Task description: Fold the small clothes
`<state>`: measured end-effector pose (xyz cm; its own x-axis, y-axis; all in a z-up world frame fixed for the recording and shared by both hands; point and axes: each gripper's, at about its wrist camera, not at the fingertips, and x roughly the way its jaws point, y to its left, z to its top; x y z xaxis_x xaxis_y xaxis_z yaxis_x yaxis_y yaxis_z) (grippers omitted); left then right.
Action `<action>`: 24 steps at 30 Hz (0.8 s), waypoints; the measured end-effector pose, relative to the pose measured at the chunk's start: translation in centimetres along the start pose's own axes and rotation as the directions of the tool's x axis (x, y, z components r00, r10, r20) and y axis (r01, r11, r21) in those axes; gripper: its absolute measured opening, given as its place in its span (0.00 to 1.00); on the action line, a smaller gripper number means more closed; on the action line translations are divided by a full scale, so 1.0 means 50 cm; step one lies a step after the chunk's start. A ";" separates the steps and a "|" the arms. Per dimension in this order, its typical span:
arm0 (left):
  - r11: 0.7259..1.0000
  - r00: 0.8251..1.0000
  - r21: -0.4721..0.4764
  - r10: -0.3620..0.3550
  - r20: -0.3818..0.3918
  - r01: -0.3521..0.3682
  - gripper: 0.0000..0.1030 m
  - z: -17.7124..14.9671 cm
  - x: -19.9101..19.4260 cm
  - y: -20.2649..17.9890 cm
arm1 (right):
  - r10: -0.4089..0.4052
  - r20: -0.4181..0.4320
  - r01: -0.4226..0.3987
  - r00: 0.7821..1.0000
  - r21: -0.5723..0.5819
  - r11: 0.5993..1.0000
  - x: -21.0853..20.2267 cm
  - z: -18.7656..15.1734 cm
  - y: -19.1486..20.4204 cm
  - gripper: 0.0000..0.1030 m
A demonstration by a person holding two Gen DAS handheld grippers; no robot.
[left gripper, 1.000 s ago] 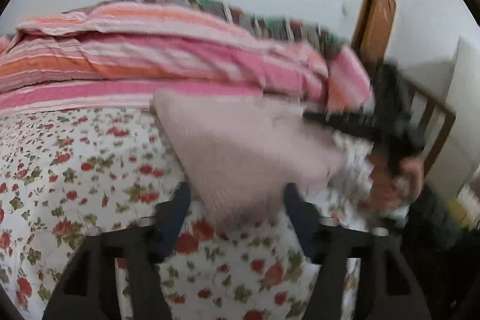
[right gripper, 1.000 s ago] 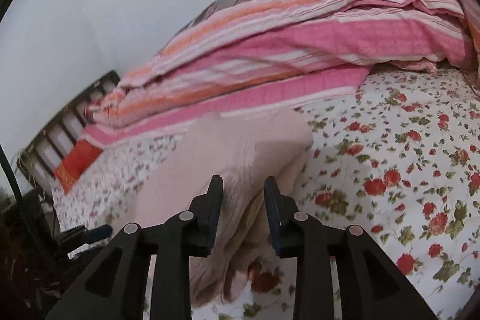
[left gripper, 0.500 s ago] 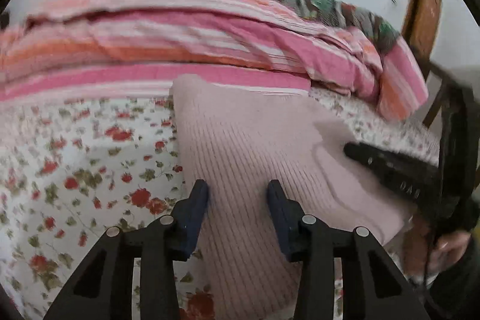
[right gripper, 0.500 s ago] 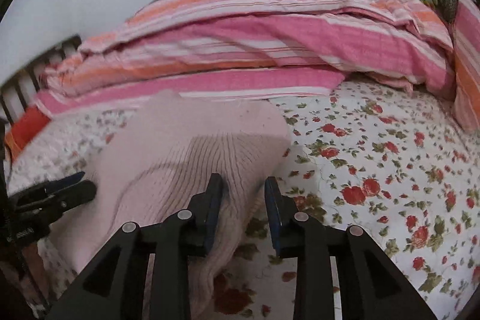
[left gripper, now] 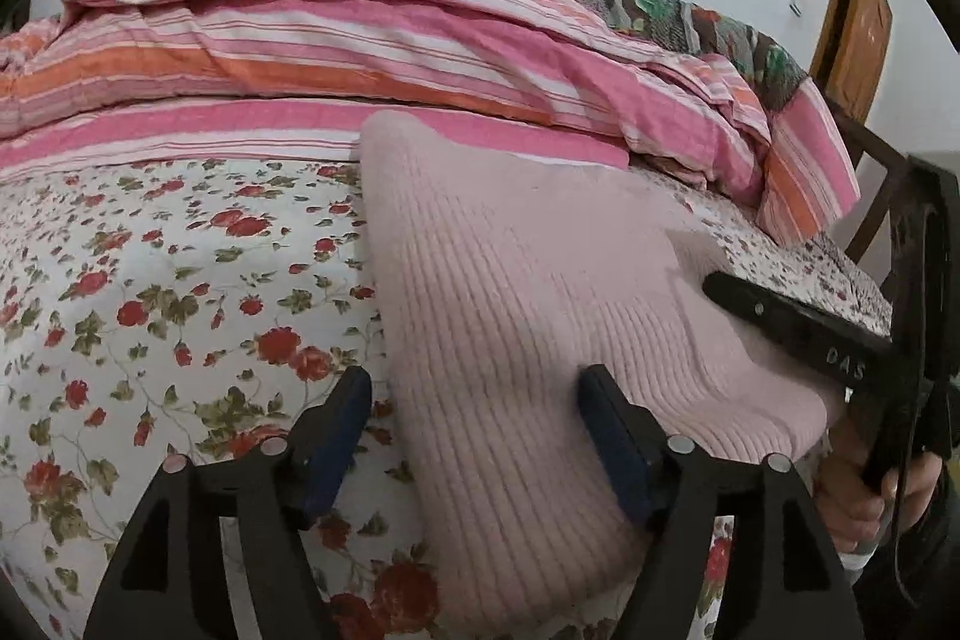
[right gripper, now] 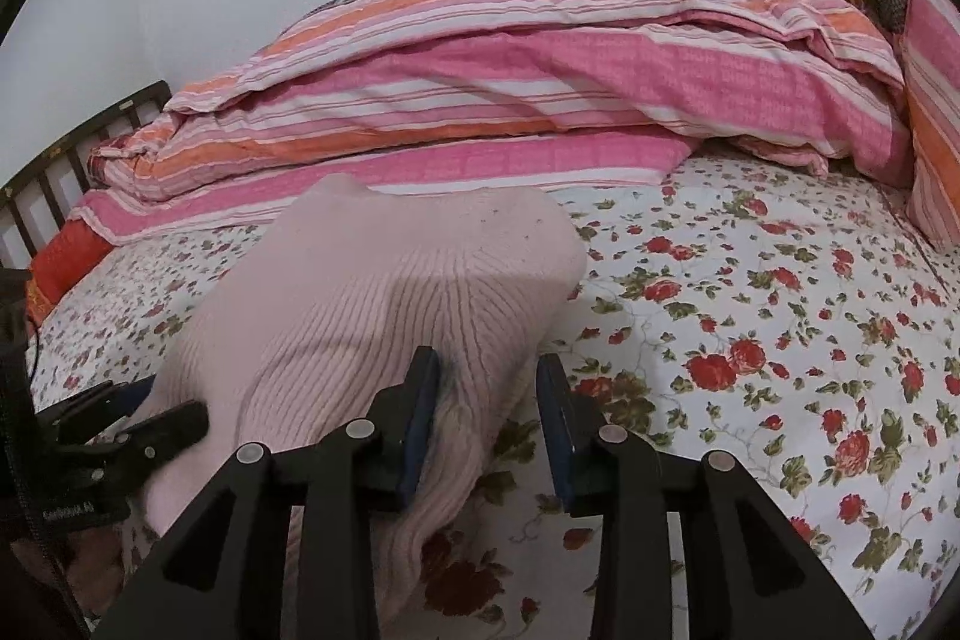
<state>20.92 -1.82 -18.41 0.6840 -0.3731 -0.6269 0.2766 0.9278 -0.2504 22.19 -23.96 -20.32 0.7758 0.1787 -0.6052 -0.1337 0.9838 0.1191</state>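
In the left wrist view, the pale pink ribbed knit garment (left gripper: 516,316) lay folded on the white bedsheet printed with red flowers (left gripper: 150,292), its far edge reaching the pink and orange striped quilt (left gripper: 360,52) heaped along the back of the bed. The left gripper (left gripper: 474,436) had just been widening; its blue-padded jaws stood apart, and the garment's near left edge lay between them with neither pad pressing on it. To the right, the right gripper (left gripper: 720,289) rested its black tip on the garment's right side, held by a hand (left gripper: 864,502). A brown wooden door (left gripper: 855,16) stood behind.

In the right wrist view, the same garment (right gripper: 372,304) lay left of centre on the flowered sheet (right gripper: 780,316). The right gripper (right gripper: 489,418) had also just been opening: its jaws stood slightly apart, the garment's near right edge against the left pad and clear of the right one. The left gripper (right gripper: 174,424) lay on the garment's left side, near the dark wooden bed rail (right gripper: 60,160).
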 end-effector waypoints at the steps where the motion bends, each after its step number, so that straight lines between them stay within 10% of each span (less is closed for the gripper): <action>1: 1.000 1.000 0.006 0.006 0.003 -0.006 0.70 -0.001 -0.001 -0.002 | 0.002 0.000 -0.002 1.000 0.003 1.000 0.001 -0.001 -0.001 0.37; 24: 0.999 0.999 0.032 0.032 0.015 -0.033 0.71 0.002 -0.002 -0.013 | 0.022 0.001 -0.022 1.000 0.036 0.999 0.004 0.000 -0.011 0.45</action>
<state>20.76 -2.38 -18.12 0.7028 -0.3428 -0.6234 0.2752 0.9390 -0.2062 22.43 -24.45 -20.53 0.7731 0.2001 -0.6018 -0.1280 0.9786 0.1609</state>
